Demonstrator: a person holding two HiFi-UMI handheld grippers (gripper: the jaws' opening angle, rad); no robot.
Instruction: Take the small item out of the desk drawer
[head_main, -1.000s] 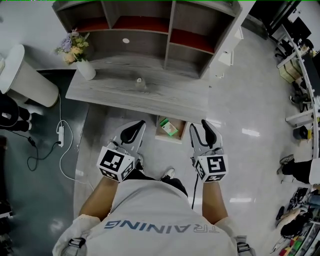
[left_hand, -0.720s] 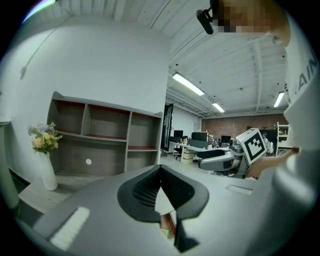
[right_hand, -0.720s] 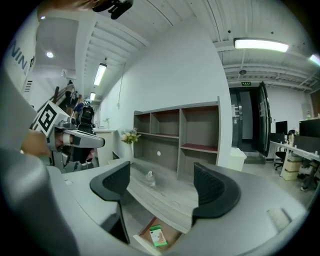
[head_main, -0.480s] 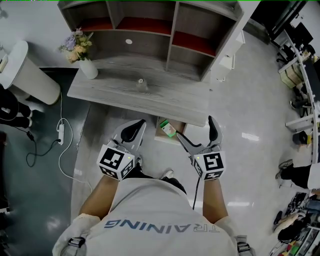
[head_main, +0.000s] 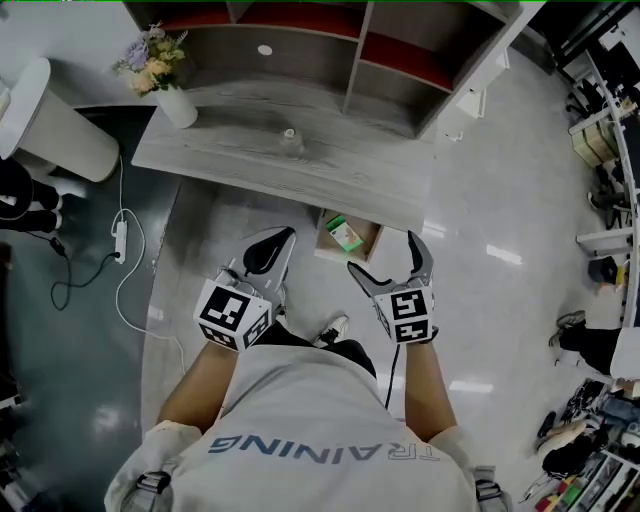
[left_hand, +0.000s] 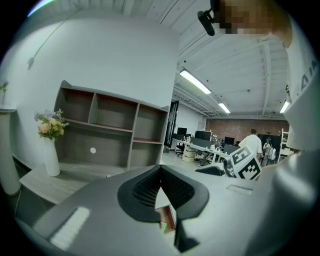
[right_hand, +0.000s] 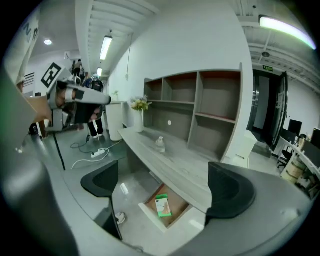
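Note:
A wooden drawer (head_main: 338, 257) stands pulled out from under the grey desk (head_main: 230, 165), with a small green-and-white box (head_main: 345, 235) lying in it. In the right gripper view the box (right_hand: 161, 205) lies flat in the drawer (right_hand: 149, 217), below and between the jaws. My right gripper (head_main: 385, 255) hovers just right of the drawer; its jaws are opening wide and hold nothing. To the drawer's left my left gripper (head_main: 281, 240) is shut and empty. Its pads (left_hand: 161, 172) meet in the left gripper view.
A shelf unit (head_main: 400, 95) stands on the desk, with a vase of flowers (head_main: 165, 85) at the left and a small clear bottle (head_main: 290, 140) mid-desk. A power strip and cable (head_main: 120, 258) lie on the floor at left, beside a white cylinder (head_main: 55, 125).
The right gripper's jaws have spread from nearly closed to wide apart. Both grippers have drifted a little closer to the drawer.

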